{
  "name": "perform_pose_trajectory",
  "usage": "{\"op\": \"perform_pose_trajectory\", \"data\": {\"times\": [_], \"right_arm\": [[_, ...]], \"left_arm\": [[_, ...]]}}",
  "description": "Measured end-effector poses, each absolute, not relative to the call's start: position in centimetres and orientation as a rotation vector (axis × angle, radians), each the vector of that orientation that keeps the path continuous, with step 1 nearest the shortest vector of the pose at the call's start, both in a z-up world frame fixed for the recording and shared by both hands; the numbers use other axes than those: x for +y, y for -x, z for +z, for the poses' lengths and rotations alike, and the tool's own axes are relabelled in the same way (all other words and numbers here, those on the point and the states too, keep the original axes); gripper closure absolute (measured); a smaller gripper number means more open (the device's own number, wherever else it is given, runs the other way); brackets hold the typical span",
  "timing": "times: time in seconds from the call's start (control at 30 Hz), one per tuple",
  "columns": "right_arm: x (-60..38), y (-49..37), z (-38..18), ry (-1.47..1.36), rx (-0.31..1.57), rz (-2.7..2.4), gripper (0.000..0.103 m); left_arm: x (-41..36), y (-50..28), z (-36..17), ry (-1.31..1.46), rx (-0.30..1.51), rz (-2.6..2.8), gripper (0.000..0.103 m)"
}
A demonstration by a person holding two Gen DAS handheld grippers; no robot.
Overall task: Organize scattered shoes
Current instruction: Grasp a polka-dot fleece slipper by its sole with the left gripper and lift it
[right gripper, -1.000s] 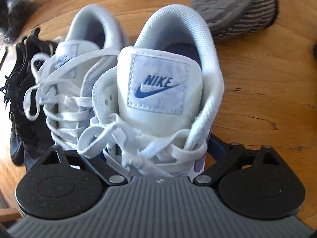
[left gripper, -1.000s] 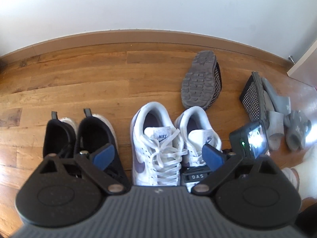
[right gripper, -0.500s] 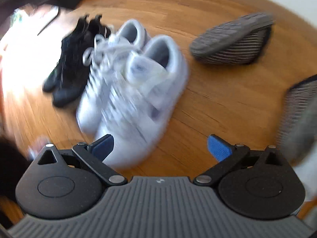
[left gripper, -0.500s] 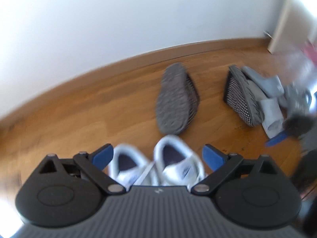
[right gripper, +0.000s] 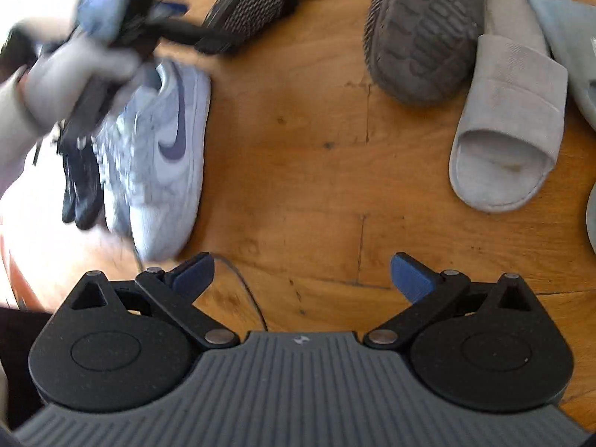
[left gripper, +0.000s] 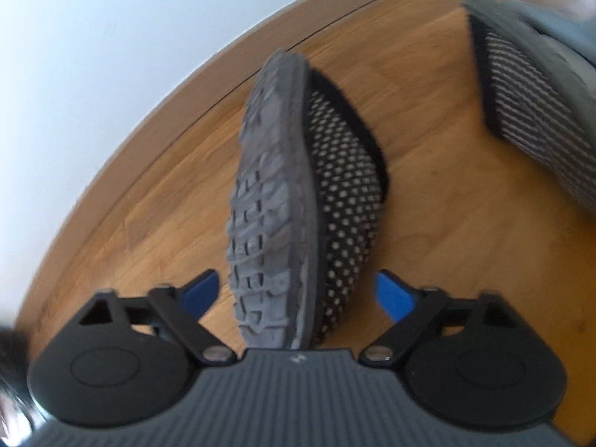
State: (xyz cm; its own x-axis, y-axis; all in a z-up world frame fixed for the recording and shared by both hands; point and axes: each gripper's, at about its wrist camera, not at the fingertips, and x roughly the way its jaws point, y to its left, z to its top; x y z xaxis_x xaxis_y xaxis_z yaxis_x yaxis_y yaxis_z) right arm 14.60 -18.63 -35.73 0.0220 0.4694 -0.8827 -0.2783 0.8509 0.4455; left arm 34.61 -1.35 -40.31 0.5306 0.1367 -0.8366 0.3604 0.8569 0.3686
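A black slip-on shoe with white dots [left gripper: 268, 193] lies on its side on the wood floor, grey sole facing left. My left gripper [left gripper: 296, 283] straddles its near end; its jaws are closing, and gaps still show between the blue pads [left gripper: 391, 294] and the shoe. The right wrist view shows the same shoe [right gripper: 257, 3] with a gloved hand [right gripper: 74, 70] holding the left gripper against it. My right gripper [right gripper: 301, 264] hangs open over bare floor with nothing between its fingers. The matching dotted shoe [right gripper: 421, 37] lies sole up to the right.
White sneakers [right gripper: 164, 156] and black shoes [right gripper: 80, 186] stand side by side at the left. A grey slipper [right gripper: 510, 111] and a blue-grey slipper [right gripper: 558, 11] lie at the right. The white wall [left gripper: 111, 56] runs just behind the dotted shoe.
My left gripper swung off the paired sneakers and dropped onto the dotted shoe, its jaws narrowing. My right gripper let go of the white sneaker and drew back to the right over the floor.
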Motion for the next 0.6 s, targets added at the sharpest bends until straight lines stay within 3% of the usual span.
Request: {"op": "perform_pose_trajectory", "data": {"times": [0.2, 0.37, 0.6], "right_arm": [[-19.6, -14.9, -37.1, -0.169, 1.484, 0.582, 0.001], [-19.2, -15.0, -37.3, -0.167, 1.490, 0.592, 0.001], [-19.4, -14.6, -37.3, -0.162, 1.514, 0.600, 0.001]], "left_arm": [[0.6, -34.3, -39.0, -0.445, 1.007, -0.116, 0.064], [3.3, -33.6, -36.7, -0.084, 1.104, -0.183, 0.064], [3.3, -31.5, -37.0, 0.116, 1.199, -0.227, 0.064]]}}
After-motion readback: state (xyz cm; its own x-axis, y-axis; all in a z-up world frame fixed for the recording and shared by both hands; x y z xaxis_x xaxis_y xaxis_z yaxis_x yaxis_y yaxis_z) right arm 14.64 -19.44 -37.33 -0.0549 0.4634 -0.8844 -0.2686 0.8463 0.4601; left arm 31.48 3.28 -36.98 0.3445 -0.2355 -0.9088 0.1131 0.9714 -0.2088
